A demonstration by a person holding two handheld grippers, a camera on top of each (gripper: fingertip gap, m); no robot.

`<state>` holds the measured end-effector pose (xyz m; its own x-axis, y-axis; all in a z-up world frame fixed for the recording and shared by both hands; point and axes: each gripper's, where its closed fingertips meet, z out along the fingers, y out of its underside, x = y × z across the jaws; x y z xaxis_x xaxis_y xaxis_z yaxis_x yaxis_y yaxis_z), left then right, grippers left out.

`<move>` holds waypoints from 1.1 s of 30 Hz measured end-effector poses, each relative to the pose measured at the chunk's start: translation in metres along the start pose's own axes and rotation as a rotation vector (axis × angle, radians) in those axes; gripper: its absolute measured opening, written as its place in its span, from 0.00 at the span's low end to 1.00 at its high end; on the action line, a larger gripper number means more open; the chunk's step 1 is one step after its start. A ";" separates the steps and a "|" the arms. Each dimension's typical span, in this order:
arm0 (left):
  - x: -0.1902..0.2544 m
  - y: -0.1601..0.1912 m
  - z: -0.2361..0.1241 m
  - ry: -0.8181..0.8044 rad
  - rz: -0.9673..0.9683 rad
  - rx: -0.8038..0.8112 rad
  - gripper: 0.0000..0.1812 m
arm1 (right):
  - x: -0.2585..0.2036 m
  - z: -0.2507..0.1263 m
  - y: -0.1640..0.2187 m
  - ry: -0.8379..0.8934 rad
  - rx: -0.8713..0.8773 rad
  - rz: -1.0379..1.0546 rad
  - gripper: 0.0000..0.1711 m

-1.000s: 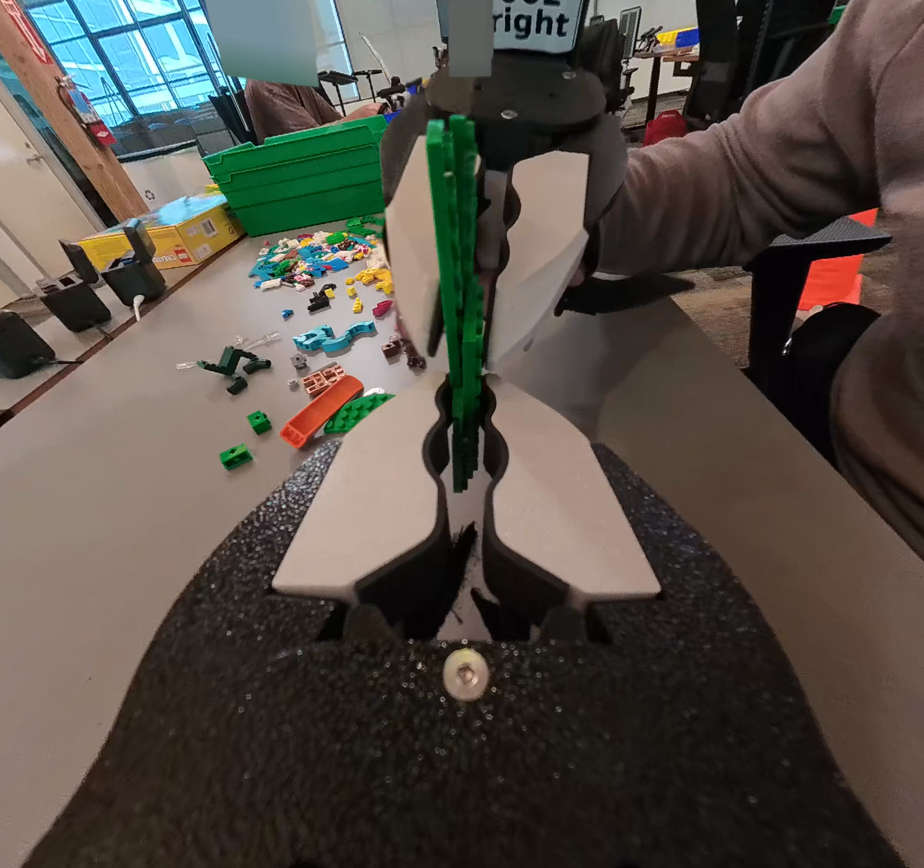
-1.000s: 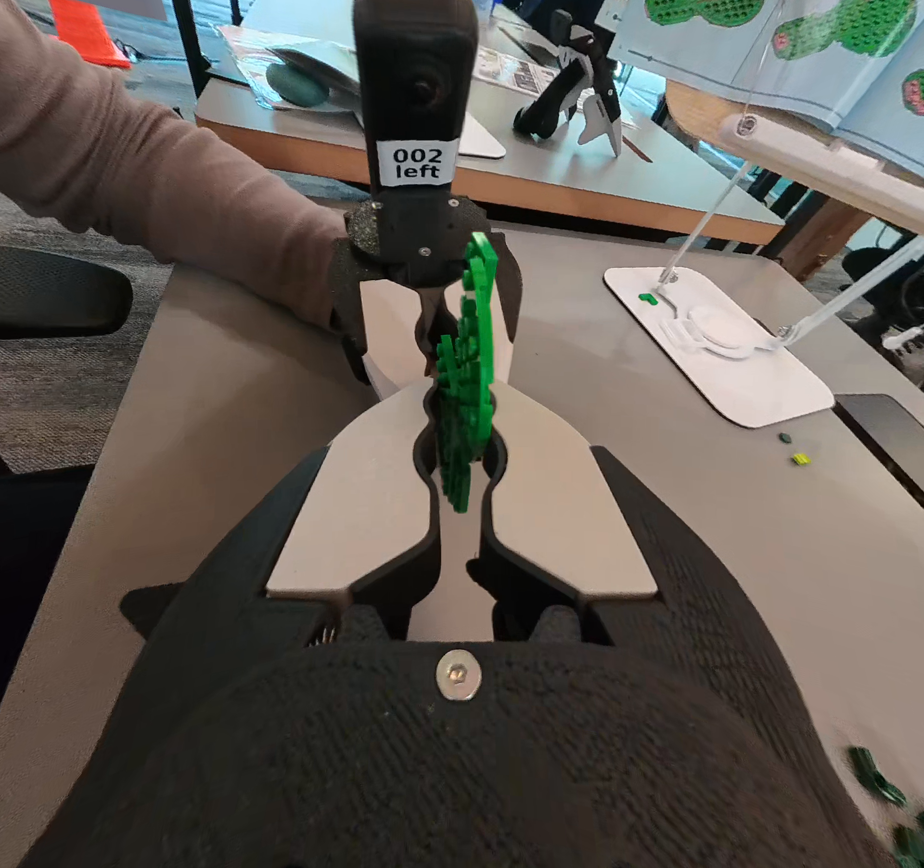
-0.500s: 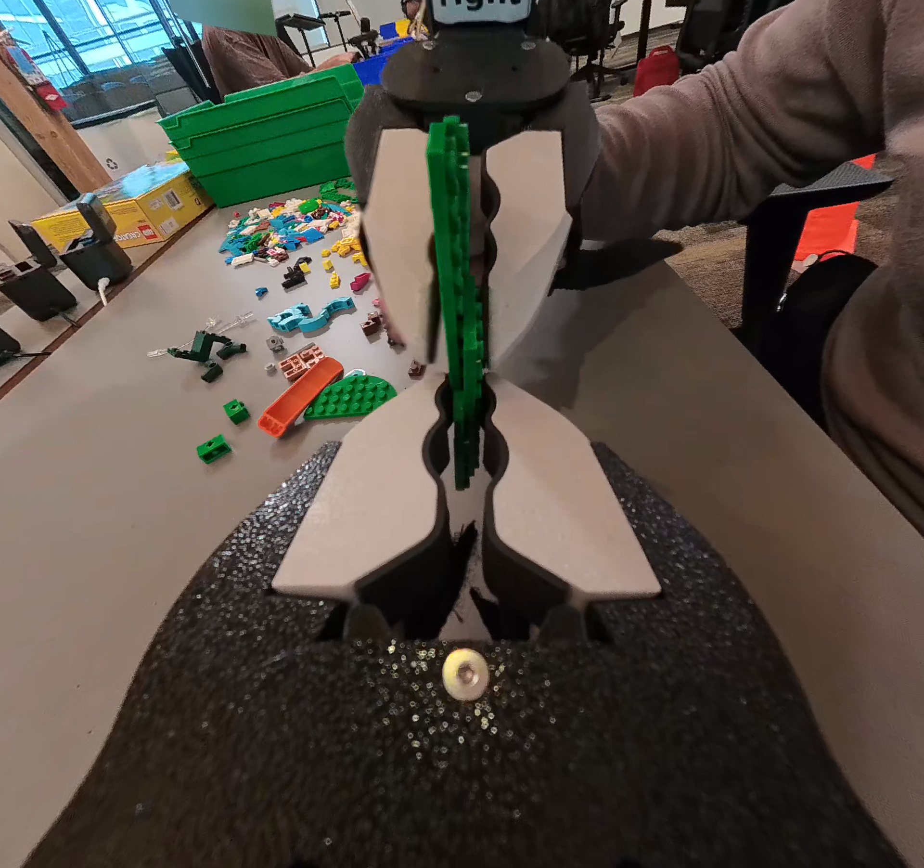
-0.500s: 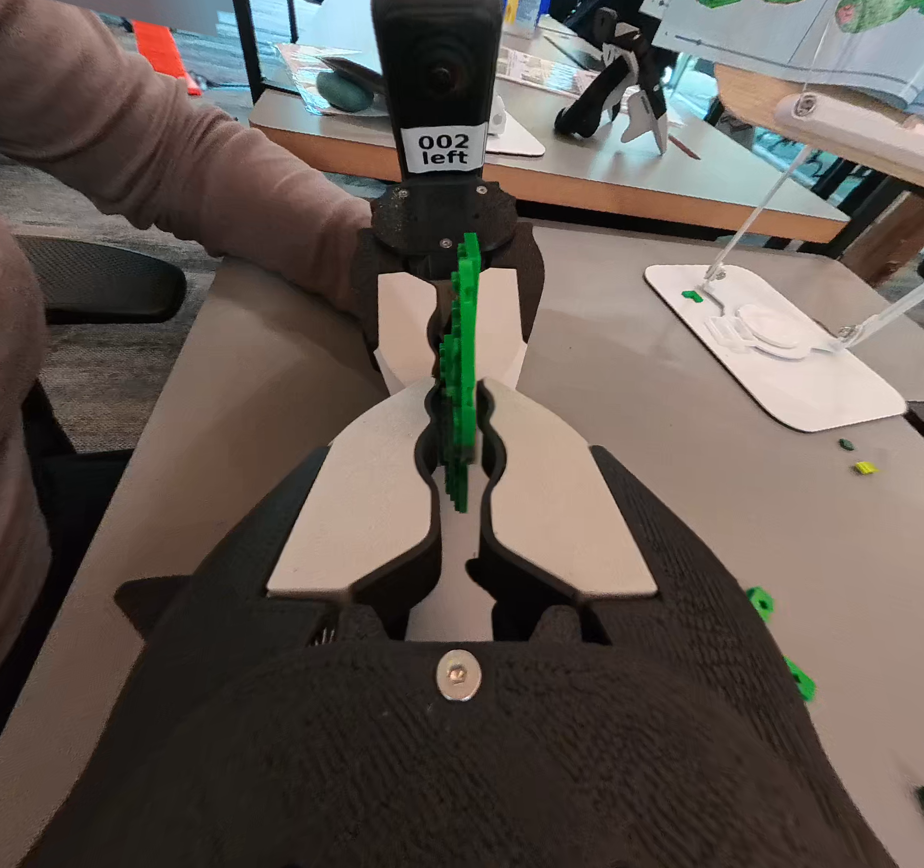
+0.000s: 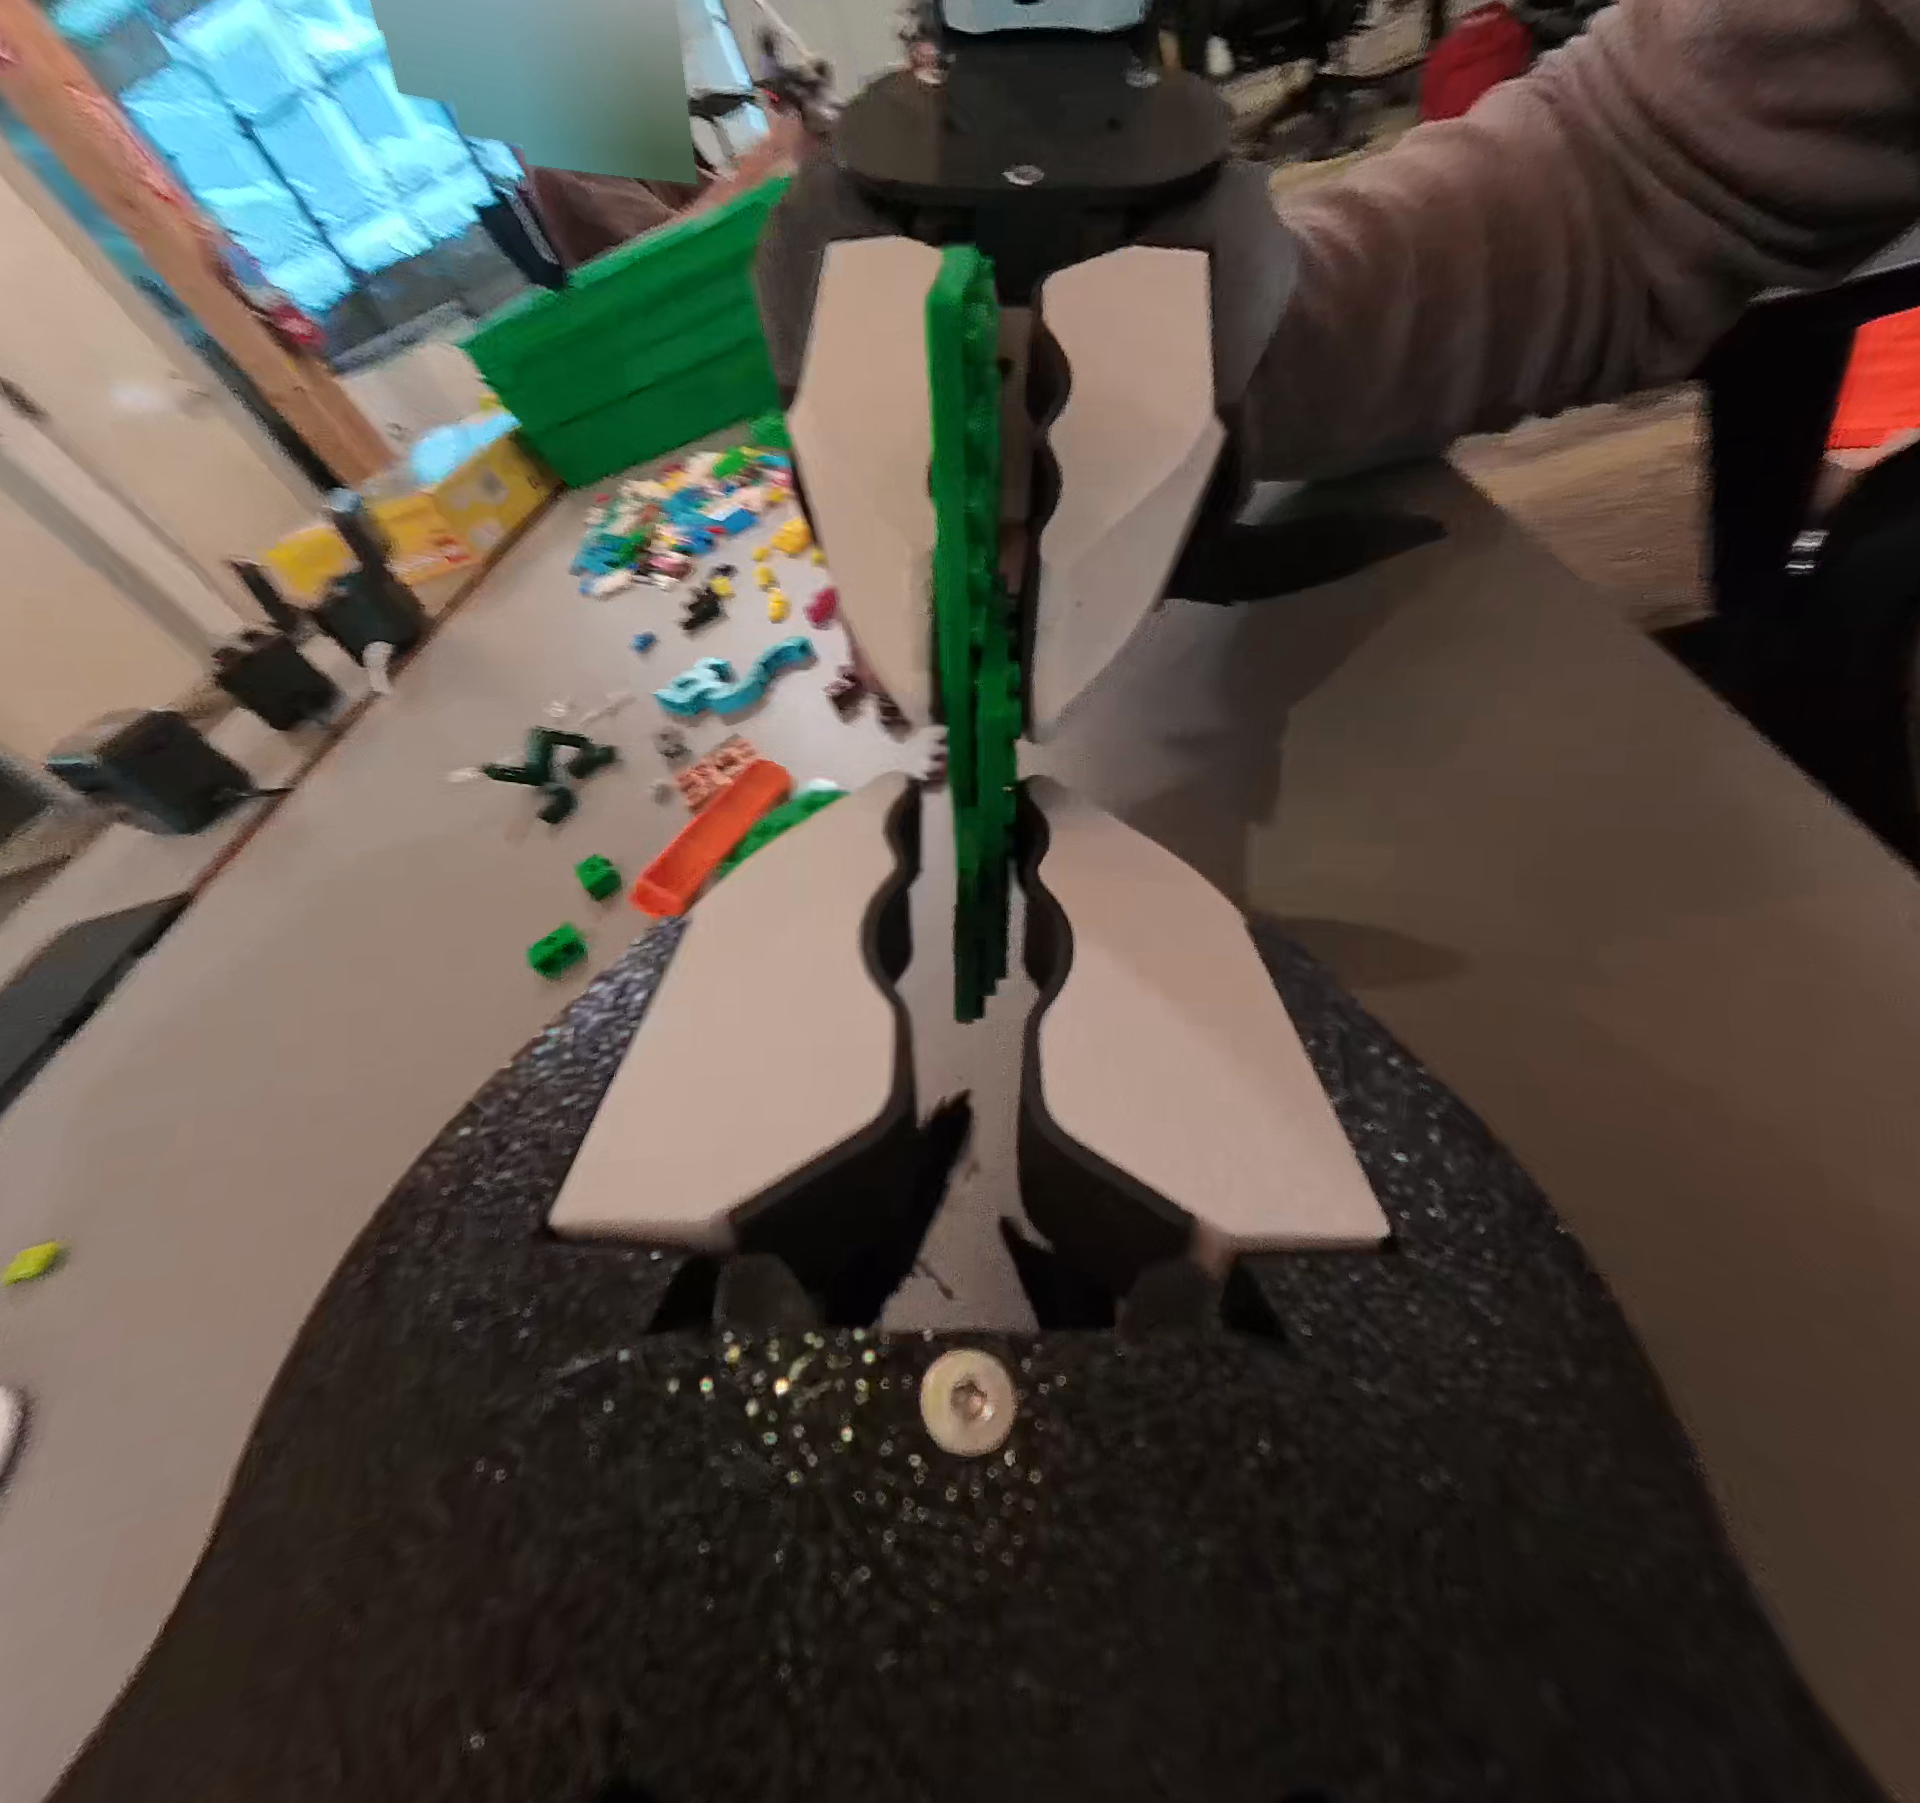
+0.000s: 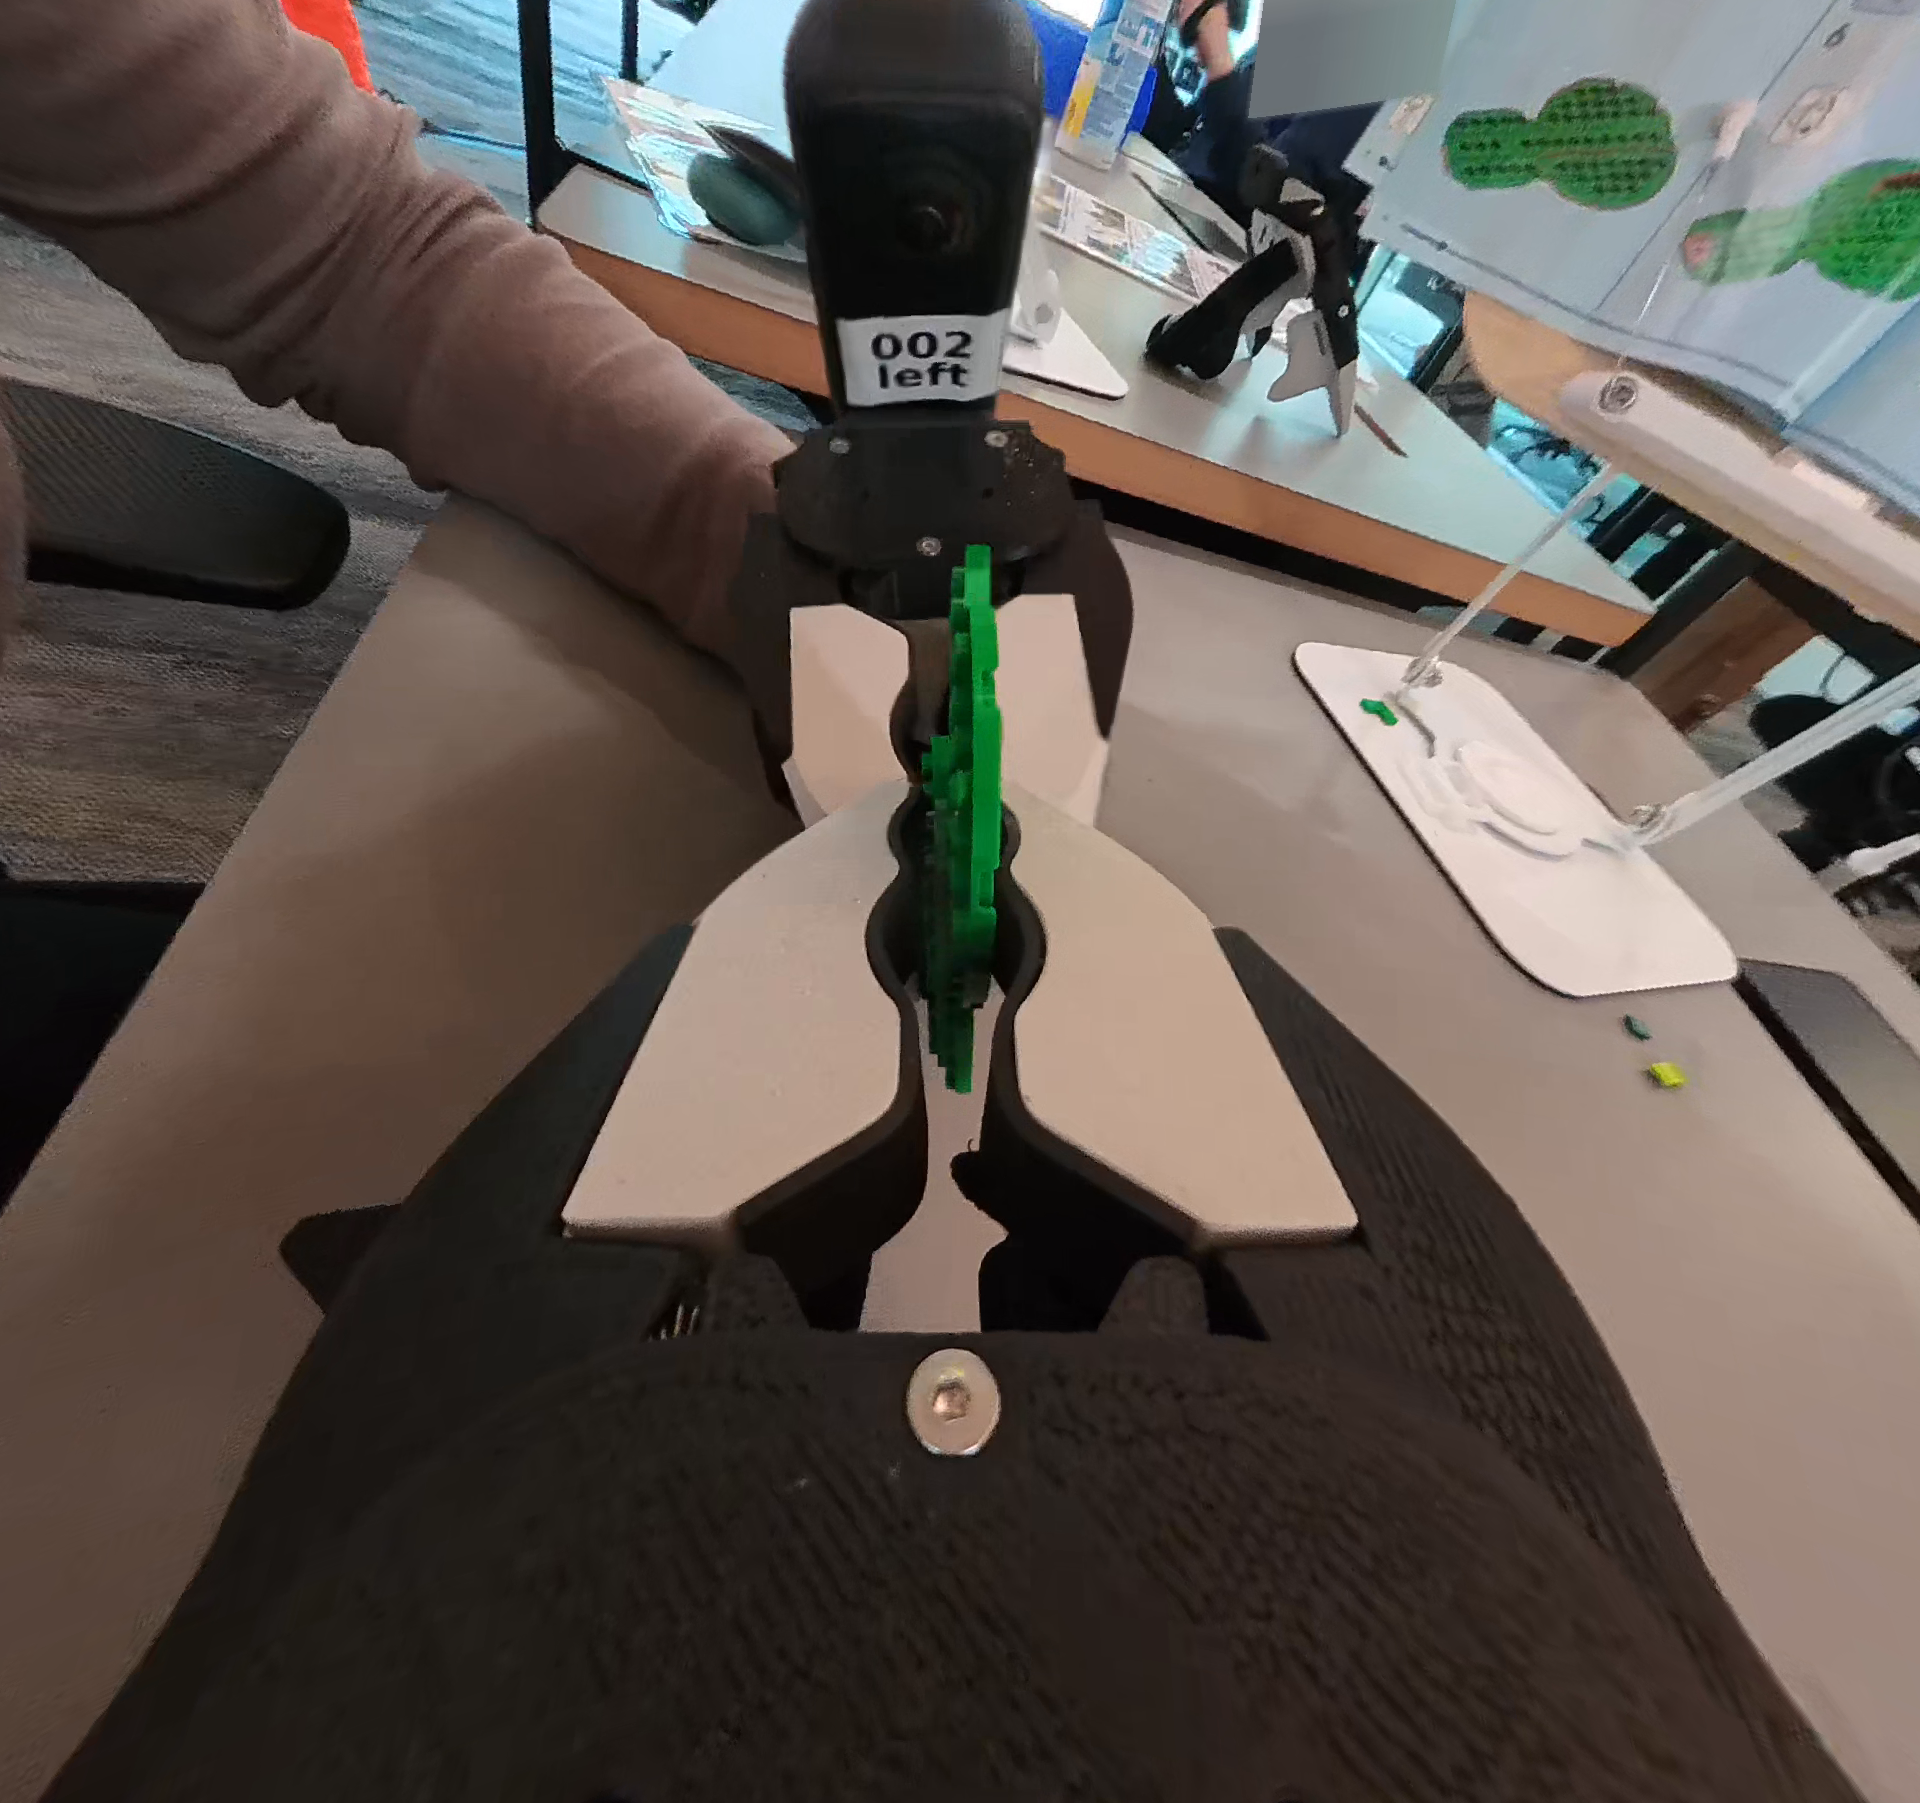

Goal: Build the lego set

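Green studded plate stack [image 5: 975,610], edge-on, upright.

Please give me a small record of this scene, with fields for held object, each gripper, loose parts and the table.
held object: green plate assembly, on edge, above the table
left gripper: shut on one end
right gripper: shut on the opposite end
loose parts: mixed brick pile, orange piece
table: grey
white stand base: beside right gripper

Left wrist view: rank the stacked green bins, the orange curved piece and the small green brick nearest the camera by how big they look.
1. Stacked green bins, largest even though farthest.
2. Orange curved piece.
3. Small green brick, smallest; a similar brick just behind looks alike.
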<state>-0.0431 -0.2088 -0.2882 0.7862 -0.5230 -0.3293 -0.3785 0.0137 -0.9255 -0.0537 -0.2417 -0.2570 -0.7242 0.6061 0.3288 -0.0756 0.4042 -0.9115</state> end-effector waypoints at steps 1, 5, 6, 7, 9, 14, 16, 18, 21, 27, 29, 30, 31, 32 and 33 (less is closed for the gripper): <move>-0.004 -0.001 0.000 -0.039 0.031 0.011 0.13 | 0.000 -0.001 -0.001 0.001 0.005 -0.013 0.04; -0.003 -0.012 -0.002 -0.088 0.128 0.068 0.14 | -0.003 -0.001 0.002 0.008 -0.001 -0.067 0.04; -0.002 -0.011 -0.001 -0.084 0.132 0.056 0.12 | -0.003 -0.001 0.002 0.012 0.001 -0.076 0.04; -0.001 -0.010 0.000 -0.082 0.134 0.050 0.11 | -0.002 -0.002 0.002 0.018 0.002 -0.088 0.04; 0.002 -0.012 -0.001 -0.070 0.155 0.069 0.10 | -0.006 -0.003 -0.002 0.003 0.023 -0.113 0.04; -0.006 -0.014 -0.003 -0.180 0.342 0.019 0.05 | -0.002 -0.005 -0.003 0.052 0.023 -0.203 0.06; -0.017 -0.007 -0.005 -0.276 0.454 -0.061 0.05 | 0.005 -0.007 0.002 0.119 -0.010 -0.282 0.13; -0.021 0.002 -0.005 -0.304 0.519 -0.131 0.05 | 0.009 -0.010 0.004 0.163 -0.038 -0.378 0.15; -0.025 0.008 -0.005 -0.316 0.533 -0.176 0.05 | 0.011 -0.013 0.008 0.201 -0.078 -0.481 0.13; -0.027 0.009 -0.008 -0.322 0.611 -0.215 0.05 | 0.011 -0.015 0.013 0.244 -0.133 -0.640 0.03; -0.027 0.009 -0.008 -0.333 0.642 -0.227 0.05 | 0.010 -0.015 0.014 0.242 -0.142 -0.674 0.03; -0.027 0.009 -0.008 -0.332 0.653 -0.230 0.05 | 0.009 -0.015 0.014 0.245 -0.143 -0.698 0.03; -0.027 0.009 -0.008 -0.332 0.663 -0.234 0.05 | 0.009 -0.015 0.014 0.253 -0.148 -0.730 0.03; -0.027 0.009 -0.008 -0.334 0.672 -0.241 0.05 | 0.009 -0.014 0.015 0.265 -0.158 -0.768 0.03; -0.028 0.010 -0.008 -0.337 0.683 -0.248 0.05 | 0.009 -0.014 0.015 0.277 -0.170 -0.800 0.03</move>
<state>-0.0728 -0.2011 -0.2865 0.4316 -0.1815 -0.8836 -0.8960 0.0272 -0.4432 -0.0524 -0.2205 -0.2645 -0.3019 0.2317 0.9248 -0.3724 0.8643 -0.3381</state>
